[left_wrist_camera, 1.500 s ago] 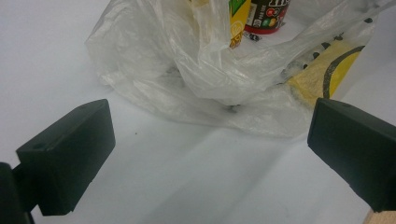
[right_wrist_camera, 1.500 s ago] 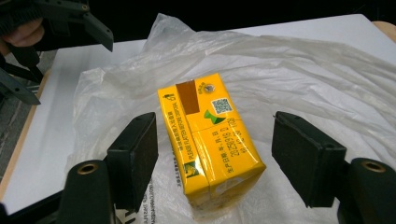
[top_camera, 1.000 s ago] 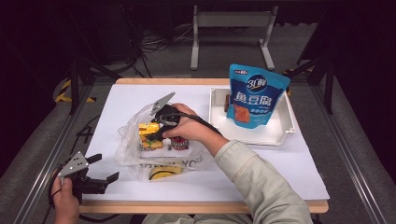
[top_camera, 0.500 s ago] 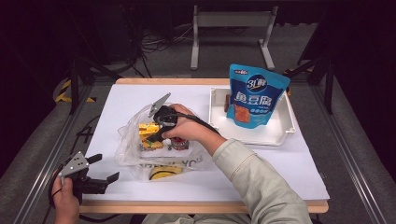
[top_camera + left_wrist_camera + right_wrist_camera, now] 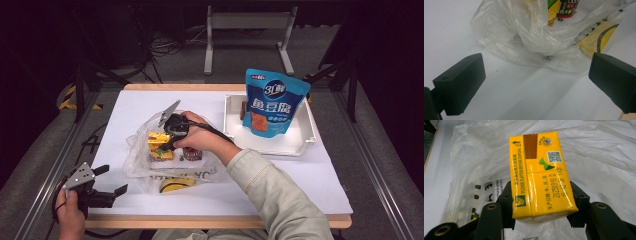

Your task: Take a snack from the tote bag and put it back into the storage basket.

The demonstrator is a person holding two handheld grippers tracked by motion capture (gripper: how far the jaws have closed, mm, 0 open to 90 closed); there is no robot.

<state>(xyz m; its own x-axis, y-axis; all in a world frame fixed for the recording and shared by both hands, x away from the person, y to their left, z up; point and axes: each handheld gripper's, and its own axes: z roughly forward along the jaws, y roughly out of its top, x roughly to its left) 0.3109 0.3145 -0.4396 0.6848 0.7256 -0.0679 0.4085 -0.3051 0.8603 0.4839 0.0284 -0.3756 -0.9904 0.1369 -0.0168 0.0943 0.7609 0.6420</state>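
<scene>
The high view looks forward and down on the whole desk [image 5: 310, 170] from above the person's side. The left view sits low near the desk's front left corner and faces the bag [image 5: 529, 42] from nearby. The right view looks very close at the yellow carton [image 5: 540, 175] in the bag. All three share the bag [image 5: 150, 160].

Yellow drink carton [image 5: 540, 173], top panel facing camera, inside crumpled clear plastic bag [image 5: 137, 155].
</scene>
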